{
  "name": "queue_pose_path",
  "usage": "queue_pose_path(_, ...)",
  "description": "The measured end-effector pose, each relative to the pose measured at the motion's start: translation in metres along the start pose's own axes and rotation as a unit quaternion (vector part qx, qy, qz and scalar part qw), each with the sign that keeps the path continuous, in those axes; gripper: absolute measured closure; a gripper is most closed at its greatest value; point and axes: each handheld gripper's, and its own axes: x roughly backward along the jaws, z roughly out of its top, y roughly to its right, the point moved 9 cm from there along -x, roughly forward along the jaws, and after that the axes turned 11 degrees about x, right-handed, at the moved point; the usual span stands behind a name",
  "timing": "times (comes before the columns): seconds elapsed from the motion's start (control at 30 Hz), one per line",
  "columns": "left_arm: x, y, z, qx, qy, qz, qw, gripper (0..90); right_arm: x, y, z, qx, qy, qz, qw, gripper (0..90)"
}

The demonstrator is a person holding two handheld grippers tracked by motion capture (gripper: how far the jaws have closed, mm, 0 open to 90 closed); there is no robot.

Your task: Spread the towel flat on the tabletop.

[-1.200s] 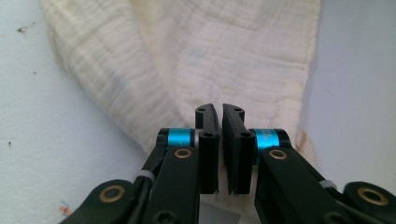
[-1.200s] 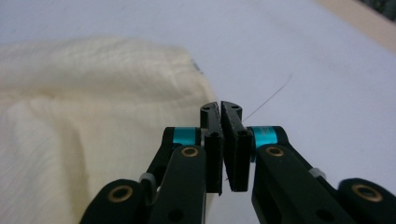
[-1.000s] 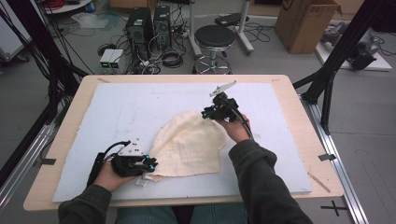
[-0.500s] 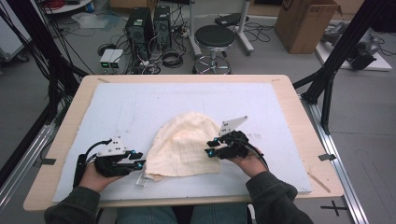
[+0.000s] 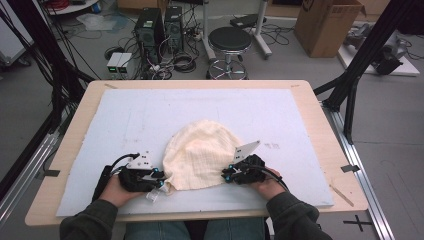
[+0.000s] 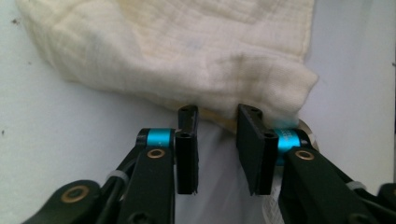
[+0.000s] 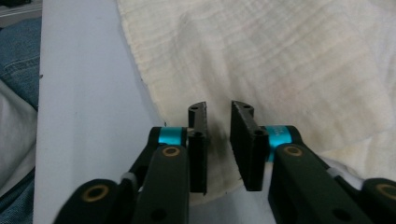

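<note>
The cream cloth [image 5: 202, 157] sits bunched in a rounded heap on the near middle of the pale blue mat [image 5: 150, 115], and that mat covers most of the wooden table [image 5: 320, 107]. The weave looks like crinkly gauze up close, with a folded, thicker corner poking out on the left gripper's side. The left gripper [image 5: 159, 176] is right at the cloth's near-left corner, and in the left gripper view its 2 jaws stand apart with a clear gap, tips just touching the edge of the fold, nothing pinched between them. The right gripper [image 5: 227, 175] is at the near-right edge, and in the right gripper view its jaws are also spread, hovering over the cloth's hem with fabric under them but not clamped. Both hands come in from the near edge in dark sleeves. Past the table there's a black stool [image 5: 230, 40], a couple of computer towers [image 5: 152, 25] with tangled cables, and a cardboard box [image 5: 327, 22].
</note>
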Motion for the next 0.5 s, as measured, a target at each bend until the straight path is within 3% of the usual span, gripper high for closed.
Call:
queue_pose_path(0.17,-0.005,0.006,0.008,-0.013,0.008,0.005,0.9999,87.2,0.002,0.000,-0.001,-0.003,-0.001,0.010,0.9999,88.2)
queue_pose_path(0.37,0.015,0.014,0.020,-0.022,0.045,0.013,0.9987,88.1,0.017,-0.002,0.005,-0.002,0.016,0.002,0.9999,88.3)
queue_pose_path(0.5,0.026,0.017,0.022,-0.035,0.043,0.022,0.9982,88.1,0.035,-0.007,0.012,0.004,0.032,-0.007,0.9995,88.3)
